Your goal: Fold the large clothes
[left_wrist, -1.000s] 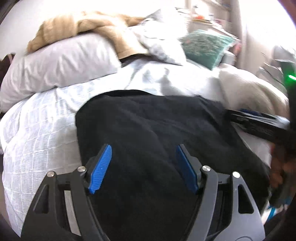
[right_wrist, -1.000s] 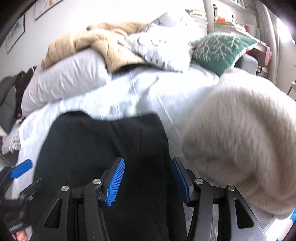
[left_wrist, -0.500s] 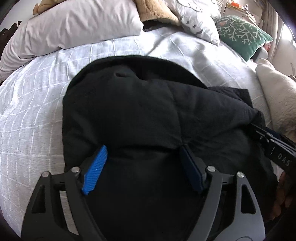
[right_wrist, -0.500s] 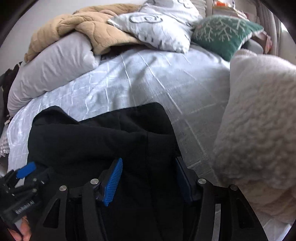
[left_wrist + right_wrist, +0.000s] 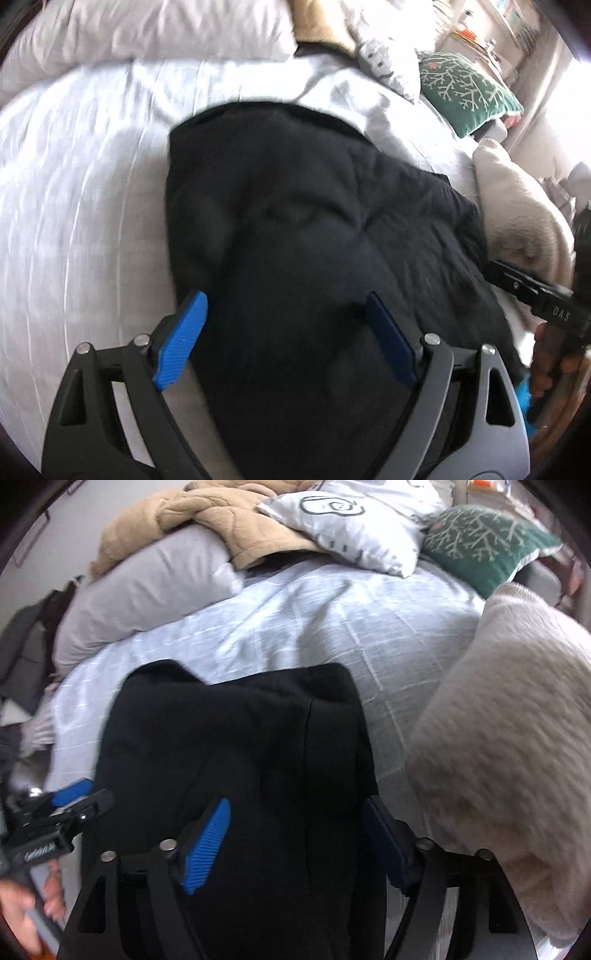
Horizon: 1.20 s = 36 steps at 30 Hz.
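Observation:
A black garment (image 5: 295, 221) lies folded into a thick bundle on the pale checked bed cover (image 5: 92, 184). My left gripper (image 5: 286, 332) hangs over its near left part. Its jaws are opening, the cloth lies under and between the blue pads, and neither pad presses on it. In the right wrist view the same garment (image 5: 240, 738) fills the lower middle. My right gripper (image 5: 295, 842) straddles its near right edge. Its jaws are also opening and stand free of the cloth. Each view catches the other gripper at its side edge, with a hand on its handle.
A fluffy cream blanket (image 5: 498, 720) lies heaped right beside the garment. At the head of the bed are a grey pillow (image 5: 147, 590), a tan blanket (image 5: 203, 520), a white patterned pillow (image 5: 351, 520) and a green cushion (image 5: 487, 539). Bare bed cover (image 5: 332, 627) lies beyond the garment.
Both grippers have spread their jaws wider and tipped down toward the bed. The black garment has settled flatter on the cover, with more of its far edge showing.

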### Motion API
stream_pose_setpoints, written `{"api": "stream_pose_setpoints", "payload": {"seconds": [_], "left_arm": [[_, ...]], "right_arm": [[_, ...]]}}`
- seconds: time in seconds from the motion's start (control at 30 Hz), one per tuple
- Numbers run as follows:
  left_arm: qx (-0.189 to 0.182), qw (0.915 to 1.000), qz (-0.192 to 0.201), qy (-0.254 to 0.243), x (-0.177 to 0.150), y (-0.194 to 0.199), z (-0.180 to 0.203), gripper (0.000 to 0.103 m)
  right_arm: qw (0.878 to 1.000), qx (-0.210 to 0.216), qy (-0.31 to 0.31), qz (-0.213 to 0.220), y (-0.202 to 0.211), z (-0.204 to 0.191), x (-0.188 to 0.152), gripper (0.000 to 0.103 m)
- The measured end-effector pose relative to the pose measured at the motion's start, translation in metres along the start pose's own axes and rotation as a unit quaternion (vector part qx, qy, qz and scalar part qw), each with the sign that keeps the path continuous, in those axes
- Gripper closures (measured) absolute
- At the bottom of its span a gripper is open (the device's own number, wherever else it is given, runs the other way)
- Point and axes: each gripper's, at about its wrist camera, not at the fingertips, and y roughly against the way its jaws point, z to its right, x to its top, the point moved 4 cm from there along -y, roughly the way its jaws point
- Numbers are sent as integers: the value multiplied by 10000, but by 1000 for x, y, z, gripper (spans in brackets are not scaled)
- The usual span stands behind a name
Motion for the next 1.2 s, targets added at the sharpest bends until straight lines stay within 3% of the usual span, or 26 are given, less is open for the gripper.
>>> {"api": "stream_pose_setpoints", "payload": {"seconds": [0.13,0.23,0.4,0.47,0.5,0.6,0.7,0.83,0.93,1.0,1.07,1.13,1.2], "left_arm": [[-751,9908,-545,983,-22,1,-34,15],[-1291,9785,-889,1340,-42,-7,-48,15],[-2253,9534,-921,1782,-64,-24,-58,14],[-2673,9371,-915,2051,-71,-33,-61,13],[-2762,9338,-863,2105,-72,-35,-62,17],[-2511,9481,-631,1846,-69,-23,-53,33],[-2436,9563,-313,1584,-59,3,-47,40],[-1957,9727,260,1221,-46,43,-60,40],[-1566,9790,343,1259,-41,46,-88,33],[-1094,9845,140,1366,-49,34,-106,31],[-941,9867,211,1311,-54,39,-109,32],[-676,9919,450,980,-55,59,-101,33],[-404,9953,862,200,-58,90,-79,33]], "right_arm": [[9947,749,-623,-335,13,23,-22,22],[9883,880,-999,-737,5,37,-42,22],[9751,1244,-1449,-1129,-18,49,-63,21],[9625,1604,-1773,-1284,-31,52,-69,22],[9587,1707,-1851,-1321,-36,53,-72,22],[9481,2086,-1980,-1357,-47,47,-75,30],[9572,1990,-1700,-1238,-39,32,-71,35],[9667,2059,-1160,-983,-24,-10,-59,41],[9676,2271,-822,-737,-14,-47,-48,42],[9736,2029,-618,-845,-23,-68,-49,40],[9782,1712,-588,-1020,-32,-74,-49,37],[9797,1620,-620,-1006,-26,-78,-49,37],[9860,1396,-534,-741,-6,-75,-48,37]]}}
